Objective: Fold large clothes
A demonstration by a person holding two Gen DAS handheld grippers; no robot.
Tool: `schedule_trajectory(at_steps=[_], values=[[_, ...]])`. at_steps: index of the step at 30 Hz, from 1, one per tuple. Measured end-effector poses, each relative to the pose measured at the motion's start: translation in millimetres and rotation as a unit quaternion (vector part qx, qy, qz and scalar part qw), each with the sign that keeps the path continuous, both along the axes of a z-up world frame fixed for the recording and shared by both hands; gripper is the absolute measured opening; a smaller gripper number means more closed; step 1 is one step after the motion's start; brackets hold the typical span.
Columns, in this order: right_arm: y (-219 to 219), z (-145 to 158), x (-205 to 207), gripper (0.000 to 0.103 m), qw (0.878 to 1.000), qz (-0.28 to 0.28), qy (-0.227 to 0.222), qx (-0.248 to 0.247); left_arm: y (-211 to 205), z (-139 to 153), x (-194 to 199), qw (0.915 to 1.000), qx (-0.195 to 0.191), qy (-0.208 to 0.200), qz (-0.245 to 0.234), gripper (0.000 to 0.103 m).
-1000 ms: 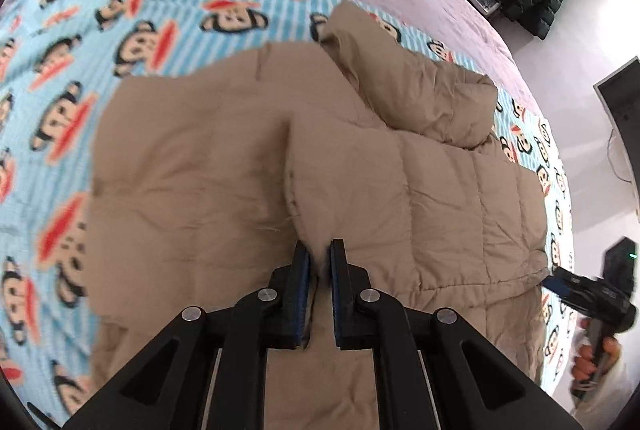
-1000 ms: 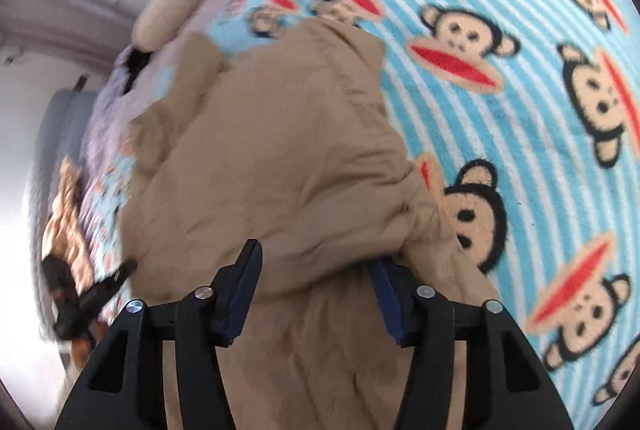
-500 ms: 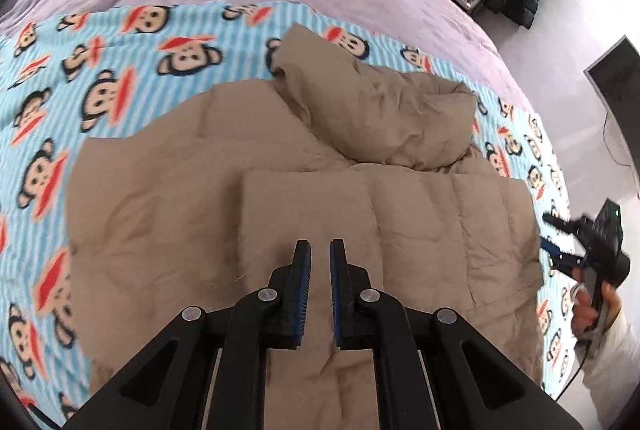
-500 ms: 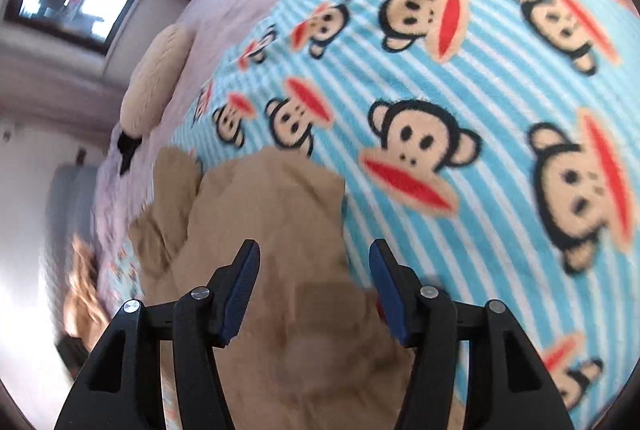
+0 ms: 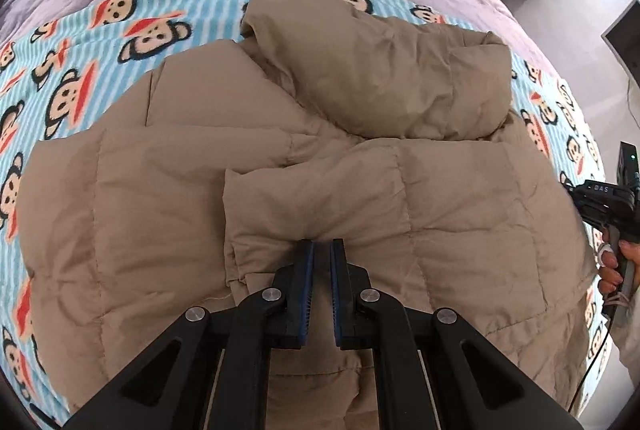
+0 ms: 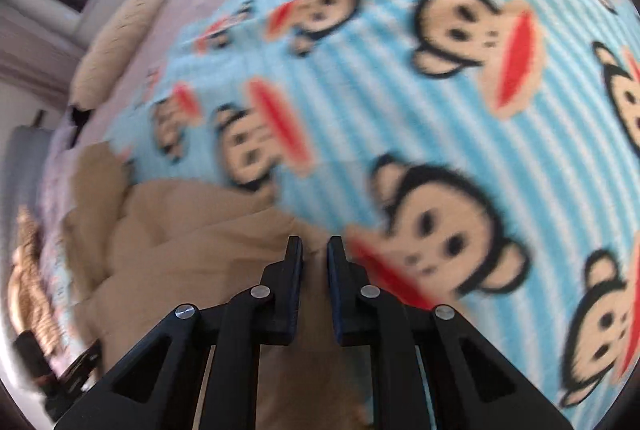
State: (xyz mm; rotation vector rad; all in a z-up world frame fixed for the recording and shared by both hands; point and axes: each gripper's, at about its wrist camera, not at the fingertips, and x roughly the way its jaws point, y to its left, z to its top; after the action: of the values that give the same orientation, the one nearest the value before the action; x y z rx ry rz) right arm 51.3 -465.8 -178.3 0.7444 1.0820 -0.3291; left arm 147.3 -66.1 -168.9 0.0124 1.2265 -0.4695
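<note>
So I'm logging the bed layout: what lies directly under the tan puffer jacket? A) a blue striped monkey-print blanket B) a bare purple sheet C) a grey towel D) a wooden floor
A: the tan puffer jacket lies spread on the blue striped monkey-print blanket.

Faint white lettering, apparently "DAS", on the black handheld gripper body (image 5: 604, 196) at the right edge of the tan quilted down jacket (image 5: 320, 166); first character uncertain. No other legible text, numbers or labels anywhere.
</note>
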Motion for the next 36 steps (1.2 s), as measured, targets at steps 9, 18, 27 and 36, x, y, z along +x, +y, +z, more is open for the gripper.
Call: schedule_trajectory(at_steps=[9,18,27,36], values=[[54.2,69.2,-72.0,0.010,0.995,0.059,-0.039,-0.076,2.1,4.9,-3.7,0.9999,0.008,-0.004,0.006,0.009],[99.8,43.1,-101.9,0.010,0.988,0.116,-0.006,-0.105,19.3,34.1,-41.4,0.9996,0.021,-0.018,0.008,0.009],[92.8,24.2,-95.7,0.009,0.989,0.119,0.009,-0.090,17.3,5.4,-42.7,0.9973,0.057,-0.009,0.045,0.009],[83.1,43.2,-106.7,0.018,0.992,0.113,0.026,-0.038,21.3,32.5,-68.4,0.9936,0.094,-0.009,0.062,0.009]])
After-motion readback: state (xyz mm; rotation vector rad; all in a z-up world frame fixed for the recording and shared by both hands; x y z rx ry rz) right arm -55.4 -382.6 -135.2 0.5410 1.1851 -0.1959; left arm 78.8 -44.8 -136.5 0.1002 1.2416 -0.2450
